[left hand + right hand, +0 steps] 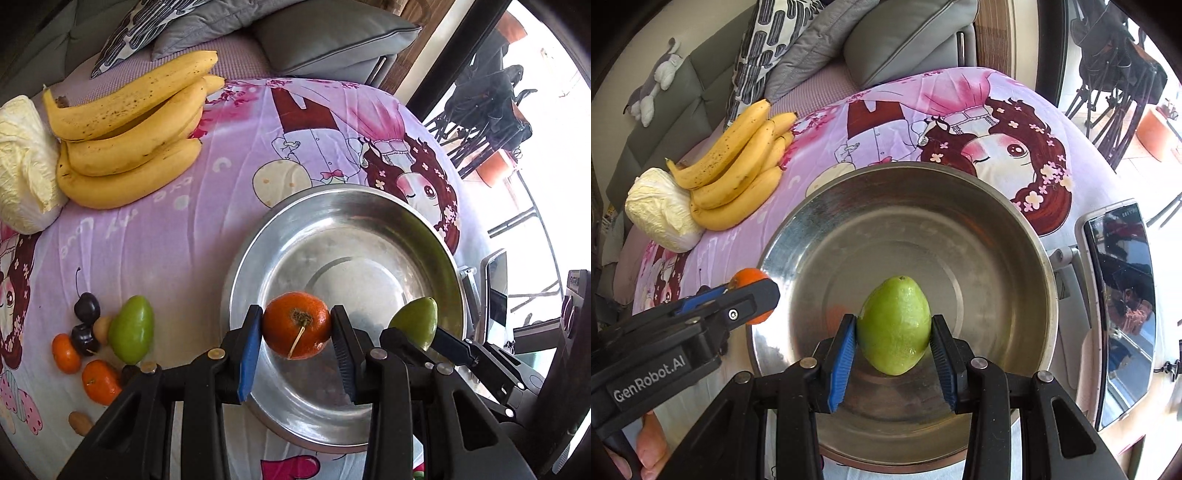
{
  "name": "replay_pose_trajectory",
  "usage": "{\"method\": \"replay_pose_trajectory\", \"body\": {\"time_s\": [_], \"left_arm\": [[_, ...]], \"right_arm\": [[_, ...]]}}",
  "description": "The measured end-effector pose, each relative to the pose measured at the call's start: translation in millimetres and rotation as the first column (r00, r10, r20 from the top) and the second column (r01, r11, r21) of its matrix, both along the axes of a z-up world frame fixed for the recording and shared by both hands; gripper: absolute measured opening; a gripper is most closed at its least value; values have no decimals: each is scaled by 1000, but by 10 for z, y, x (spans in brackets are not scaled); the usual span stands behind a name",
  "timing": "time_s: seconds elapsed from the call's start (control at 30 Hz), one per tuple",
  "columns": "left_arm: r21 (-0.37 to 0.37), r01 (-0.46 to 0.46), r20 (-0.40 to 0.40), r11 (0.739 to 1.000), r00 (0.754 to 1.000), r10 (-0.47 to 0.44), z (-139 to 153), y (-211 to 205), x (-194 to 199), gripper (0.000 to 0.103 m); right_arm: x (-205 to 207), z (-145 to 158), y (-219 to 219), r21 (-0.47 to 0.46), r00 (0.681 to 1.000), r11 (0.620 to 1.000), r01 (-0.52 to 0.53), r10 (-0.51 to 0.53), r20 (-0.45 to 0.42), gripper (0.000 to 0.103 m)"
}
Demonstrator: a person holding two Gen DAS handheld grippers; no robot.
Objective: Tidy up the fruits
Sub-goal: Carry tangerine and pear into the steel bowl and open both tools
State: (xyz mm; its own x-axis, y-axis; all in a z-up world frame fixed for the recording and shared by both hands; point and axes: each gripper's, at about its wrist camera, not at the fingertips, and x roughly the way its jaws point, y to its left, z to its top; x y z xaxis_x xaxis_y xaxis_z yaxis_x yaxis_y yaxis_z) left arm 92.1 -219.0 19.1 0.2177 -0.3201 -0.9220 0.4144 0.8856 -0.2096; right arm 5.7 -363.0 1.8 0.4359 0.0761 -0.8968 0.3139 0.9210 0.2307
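Observation:
My left gripper is shut on an orange tangerine and holds it over the near left part of a round steel bowl. My right gripper is shut on a green mango over the bowl; that mango also shows in the left wrist view. The left gripper with its tangerine shows at the bowl's left rim in the right wrist view. On the cloth at the left lie a second green mango, two tangerines, dark cherries and small brown fruits.
A bunch of bananas and a pale cabbage lie at the far left of the pink cartoon cloth. A phone on a stand is right of the bowl. Grey cushions sit behind.

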Motion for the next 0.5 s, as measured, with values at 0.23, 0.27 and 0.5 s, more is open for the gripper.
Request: {"method": "replay_pose_trajectory", "body": {"time_s": [0.23, 0.27, 0.5], "left_arm": [[28, 12, -14, 1000, 1000, -12, -133, -182, 65, 39], [32, 12, -17, 999, 1000, -12, -153, -202, 73, 39], [53, 2, -42, 999, 999, 1, -279, -235, 121, 39]], "right_arm": [[19, -69, -78, -2, 1000, 1000, 14, -14, -15, 43], [23, -77, -84, -2, 1000, 1000, 15, -15, -17, 43], [44, -116, -81, -3, 999, 1000, 14, -14, -35, 43]]}}
